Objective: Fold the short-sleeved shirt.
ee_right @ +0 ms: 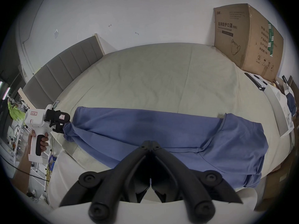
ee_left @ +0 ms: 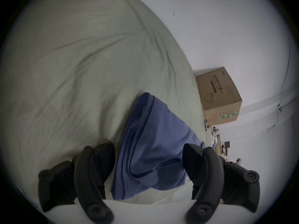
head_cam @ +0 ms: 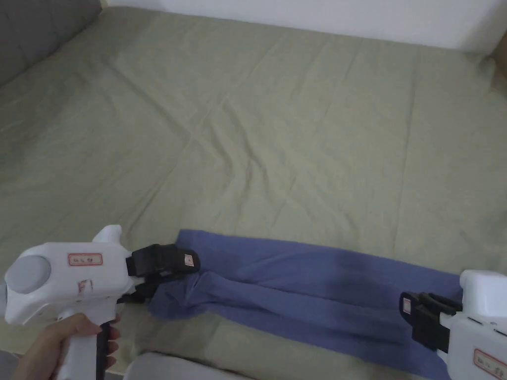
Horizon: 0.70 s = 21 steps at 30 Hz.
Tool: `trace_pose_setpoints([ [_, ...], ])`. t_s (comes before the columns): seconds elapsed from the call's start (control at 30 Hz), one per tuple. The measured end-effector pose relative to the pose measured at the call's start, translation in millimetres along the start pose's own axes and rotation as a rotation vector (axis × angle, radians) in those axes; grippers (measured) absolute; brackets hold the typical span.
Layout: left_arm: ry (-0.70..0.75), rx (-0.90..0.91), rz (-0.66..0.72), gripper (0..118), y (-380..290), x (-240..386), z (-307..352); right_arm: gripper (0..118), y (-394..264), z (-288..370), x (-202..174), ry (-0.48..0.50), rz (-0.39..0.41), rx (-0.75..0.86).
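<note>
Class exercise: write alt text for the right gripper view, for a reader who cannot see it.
A blue shirt, folded into a long band, lies across a pale green bed sheet. The right gripper sits shut at the band's near edge, the left gripper at its far left end. A cardboard box stands behind.

We see the blue shirt (head_cam: 317, 292) lying folded into a long rumpled band across the bed's near edge.

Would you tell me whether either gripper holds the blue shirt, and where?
The left gripper is open around the blue shirt, gripping nothing. The right gripper is shut; whether it pinches cloth is unclear.
</note>
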<state>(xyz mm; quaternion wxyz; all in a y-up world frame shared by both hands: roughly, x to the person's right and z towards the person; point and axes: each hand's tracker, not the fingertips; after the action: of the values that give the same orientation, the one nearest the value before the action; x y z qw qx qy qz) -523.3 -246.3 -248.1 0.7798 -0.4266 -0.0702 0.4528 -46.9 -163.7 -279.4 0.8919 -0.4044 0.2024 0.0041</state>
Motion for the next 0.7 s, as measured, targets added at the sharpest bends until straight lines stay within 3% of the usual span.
trace_pose_setpoints([
  [0.1, -0.045, -0.027, 0.016, 86, 8.5, -4.9, -3.6, 0, -1.2, -4.9, 2.3, -0.002, -0.009, -0.015],
  [0.2, -0.041, -0.043, 0.048, 54, 13.9, -11.0, -7.5, 0, -2.3, -9.0, 3.5, 0.012, -0.029, -0.025],
  [0.23, 0.081, -0.036, 0.027, 42, 12.9, -6.7, -9.3, 0, -2.5, -10.5, 3.1, 0.012, -0.029, -0.027],
  [0.27, 0.146, -0.047, -0.006, 3, 12.0, -8.8, -12.9, 0, -2.7, -10.8, 3.0, 0.010, -0.030, -0.028],
  [0.3, 0.020, -0.069, 0.017, 3, 10.1, -13.2, -16.6, 0, -3.2, -11.5, 3.4, 0.012, -0.030, -0.029],
  [0.4, -0.042, -0.068, 0.123, 3, 17.2, -22.3, -5.2, 0, -3.8, -8.8, 7.6, 0.010, -0.031, -0.031],
  [0.57, -0.008, -0.036, 0.021, 3, 14.5, 17.1, 13.9, 0, -6.2, 3.6, 24.1, -0.005, -0.084, -0.003],
  [0.7, -0.071, 0.013, -0.049, 3, 12.5, 70.9, 31.6, 0, -10.2, 18.1, 51.2, -0.001, -0.162, 0.031],
])
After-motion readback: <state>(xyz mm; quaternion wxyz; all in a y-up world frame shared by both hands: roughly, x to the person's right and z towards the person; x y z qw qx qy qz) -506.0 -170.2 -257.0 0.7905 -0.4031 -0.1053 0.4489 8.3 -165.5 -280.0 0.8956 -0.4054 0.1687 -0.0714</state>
